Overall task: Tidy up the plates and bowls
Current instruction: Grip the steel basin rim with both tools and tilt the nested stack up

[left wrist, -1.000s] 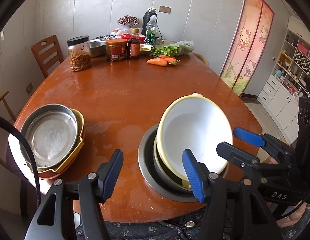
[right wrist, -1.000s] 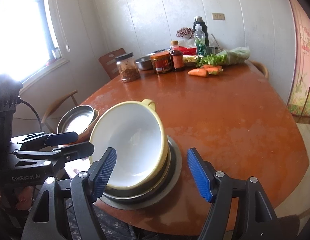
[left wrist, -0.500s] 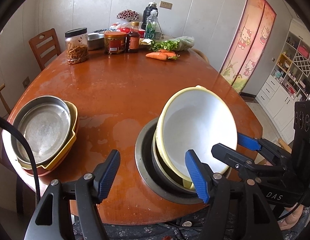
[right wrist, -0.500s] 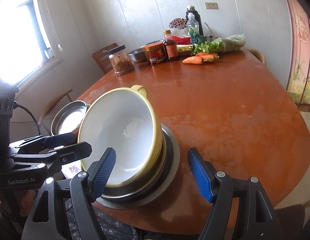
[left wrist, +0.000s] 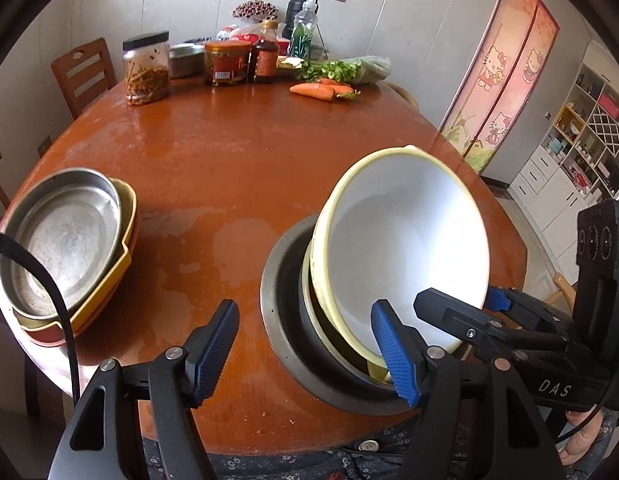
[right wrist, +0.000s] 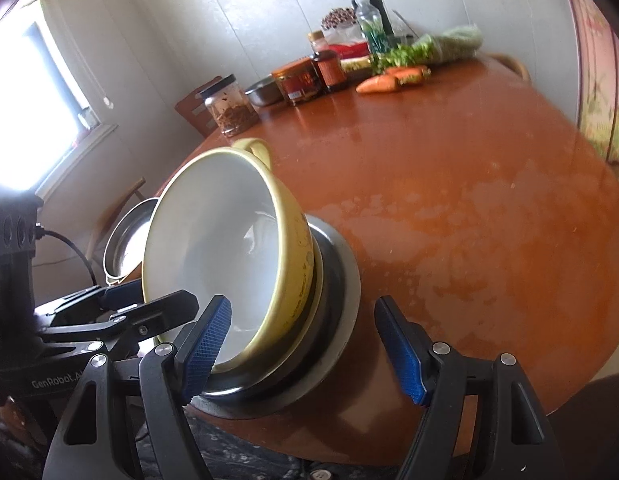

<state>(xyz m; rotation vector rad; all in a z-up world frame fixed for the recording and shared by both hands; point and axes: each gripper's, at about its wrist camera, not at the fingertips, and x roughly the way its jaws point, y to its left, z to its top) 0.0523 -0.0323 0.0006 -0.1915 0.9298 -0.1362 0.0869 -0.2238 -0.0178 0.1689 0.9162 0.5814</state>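
A: From the left wrist, what is showing?

B: The left gripper (left wrist: 305, 348) is hanging over the near edge of the brown table (left wrist: 237, 168), its jaws standing apart with only bare tabletop between them. The yellow bowl (left wrist: 397, 248) is sitting tilted, white inside facing the camera, in a dark pan (left wrist: 309, 340) on a steel plate (left wrist: 277, 320). The right gripper (left wrist: 453, 312) is reaching in from the right, one finger in front of the bowl's lower rim, the other behind it.

A: And on the left side?

B: A steel dish (left wrist: 61, 236) is resting on a stack of yellow and red dishes (left wrist: 105, 304) near the table's edge. Jars, a bottle and carrots (left wrist: 321, 90) are standing at the far end.

A: The right wrist?

B: There the right gripper (right wrist: 303, 352) is showing wide jaws. Its left pad (right wrist: 207, 340) is lying just inside the bowl's (right wrist: 229, 248) lower rim, the other well clear, so nothing is being squeezed. The picture is blurry, so I cannot tell whether that pad is touching. The left gripper (right wrist: 149, 300) is sitting at the left, beside the bowl.
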